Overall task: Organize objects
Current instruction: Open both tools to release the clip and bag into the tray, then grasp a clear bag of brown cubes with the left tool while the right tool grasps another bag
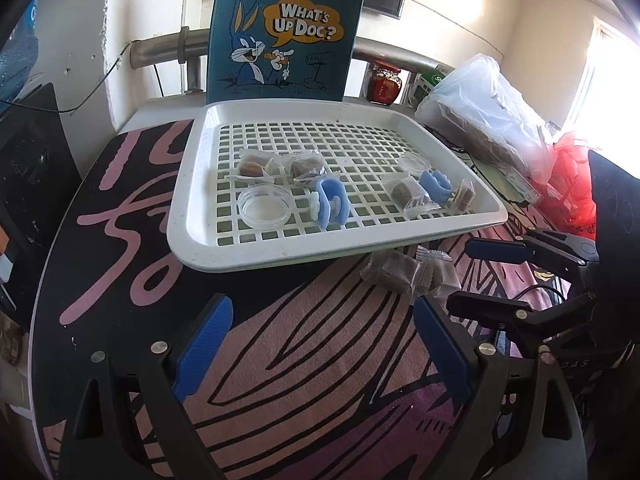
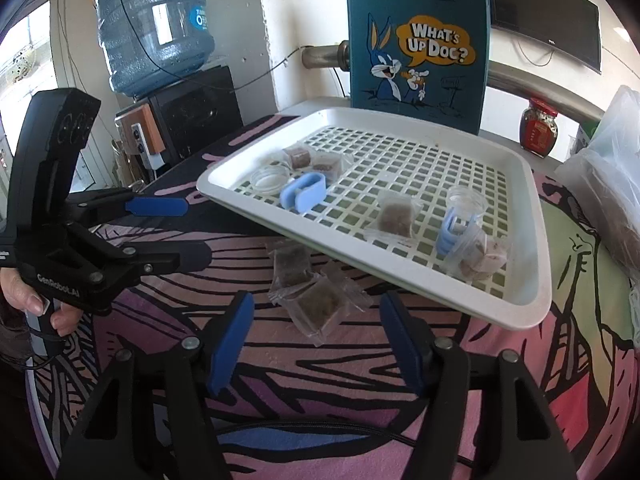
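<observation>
White slotted tray (image 2: 532, 216) holds clear-wrapped brown snack cubes (image 2: 396, 214), blue clips (image 2: 304, 197), clear round dishes (image 1: 264, 205) — more packets (image 2: 316, 304) on patterned worktop (image 2: 320, 380). Left tool (image 1: 324, 344), right tool (image 2: 316, 344) — both spread apart, holding nothing.

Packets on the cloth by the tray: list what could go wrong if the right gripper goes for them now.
1. The packets lie overlapped in a loose pile, so the open right gripper may pinch several or only a wrapper edge.
2. They sit right against the tray rim; a finger could nudge it.
3. The open left gripper hovers close by, so the two could collide.
</observation>
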Demonstrator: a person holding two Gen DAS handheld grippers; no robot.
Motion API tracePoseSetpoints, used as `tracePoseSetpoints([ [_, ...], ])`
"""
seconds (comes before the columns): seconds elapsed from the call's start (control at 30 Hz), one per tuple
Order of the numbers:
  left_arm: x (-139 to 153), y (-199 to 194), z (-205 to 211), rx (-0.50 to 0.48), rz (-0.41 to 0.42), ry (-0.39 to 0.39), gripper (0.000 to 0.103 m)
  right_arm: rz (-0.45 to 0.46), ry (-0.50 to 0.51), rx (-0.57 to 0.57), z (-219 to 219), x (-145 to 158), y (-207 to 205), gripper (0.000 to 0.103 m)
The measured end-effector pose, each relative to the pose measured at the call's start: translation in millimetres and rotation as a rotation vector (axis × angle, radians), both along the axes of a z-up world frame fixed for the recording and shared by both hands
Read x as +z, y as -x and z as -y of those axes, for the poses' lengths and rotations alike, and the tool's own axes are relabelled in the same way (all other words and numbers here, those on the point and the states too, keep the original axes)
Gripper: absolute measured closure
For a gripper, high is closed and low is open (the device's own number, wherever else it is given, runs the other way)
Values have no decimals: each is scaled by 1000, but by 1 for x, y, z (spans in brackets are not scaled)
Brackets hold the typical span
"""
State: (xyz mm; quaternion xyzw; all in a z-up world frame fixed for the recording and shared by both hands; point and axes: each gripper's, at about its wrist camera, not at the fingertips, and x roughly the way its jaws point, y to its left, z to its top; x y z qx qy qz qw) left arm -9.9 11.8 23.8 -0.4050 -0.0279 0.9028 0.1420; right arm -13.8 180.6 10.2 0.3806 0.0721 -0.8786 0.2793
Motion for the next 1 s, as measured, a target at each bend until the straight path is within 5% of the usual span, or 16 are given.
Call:
tracePoseSetpoints([
  [0.23, -7, 11, -10, -16, 39, 0, 11, 33, -33, 3, 10, -9, 13, 48],
  [0.33, -8, 16, -18, -30, 47, 2, 11, 29, -17, 3, 6, -7, 12, 67],
  [0.57, -11, 22, -37, -44, 75, -4, 11, 26, -58, -36, -6, -3, -3, 79],
  [0.67, -13, 23, -46, -51, 76, -5, 11, 23, -50, -77, -21, 1, -9, 94],
  [0.8, -16, 29, -61, -69, 74, 20, 11, 20, 33, -112, -41, 11, -13, 89],
  [0.83, -16, 31, -64, -74, 73, 23, 11, 20, 56, -117, -44, 13, -13, 83],
  [0.9, -15, 33, -66, -82, 61, 34, 11, 24, 84, -133, -47, 13, -11, 56],
  [1.0, -15, 32, -65, -96, 39, 56, 21, 38, 82, -144, -46, 10, -6, 55],
])
